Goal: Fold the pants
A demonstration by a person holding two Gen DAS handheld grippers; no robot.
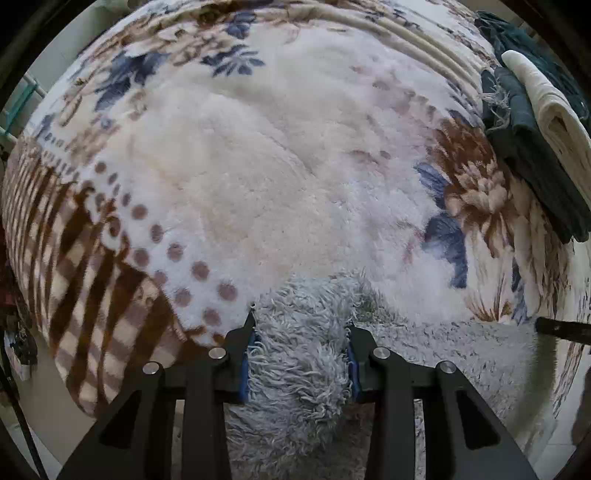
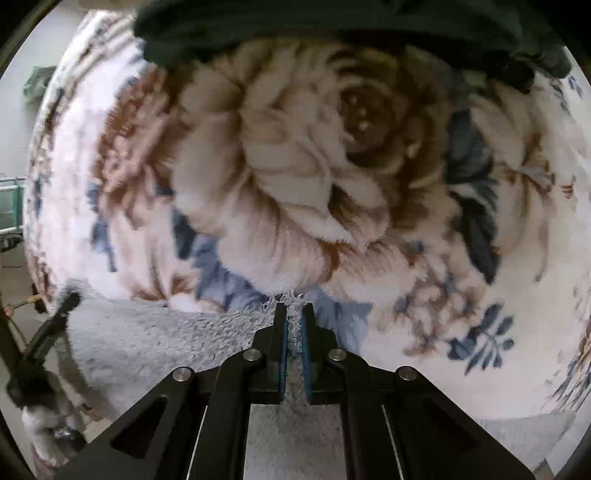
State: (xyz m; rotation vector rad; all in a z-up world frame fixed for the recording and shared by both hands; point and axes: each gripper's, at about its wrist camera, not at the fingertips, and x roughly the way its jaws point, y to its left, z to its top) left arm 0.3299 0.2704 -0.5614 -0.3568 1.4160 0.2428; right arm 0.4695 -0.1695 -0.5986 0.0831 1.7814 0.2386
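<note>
On the floral blanket (image 1: 280,177), shaggy grey pants (image 1: 303,369) lie bunched; left hand-held gripper (image 1: 301,328) clamps a thick fold, right hand-held gripper (image 2: 294,314) pinches a thin edge.

Ahead of the left gripper (image 1: 301,328) the floral blanket (image 1: 258,166) lies flat and bare across its whole middle and left side, giving open passage forward. Along the right edge a stack of dark green clothes (image 1: 524,147) with a cream folded towel (image 1: 550,107) on top blocks the way. Ahead of the right gripper (image 2: 294,314) the blanket is free up to a dark green garment (image 2: 332,26) that bars the far side.
</note>
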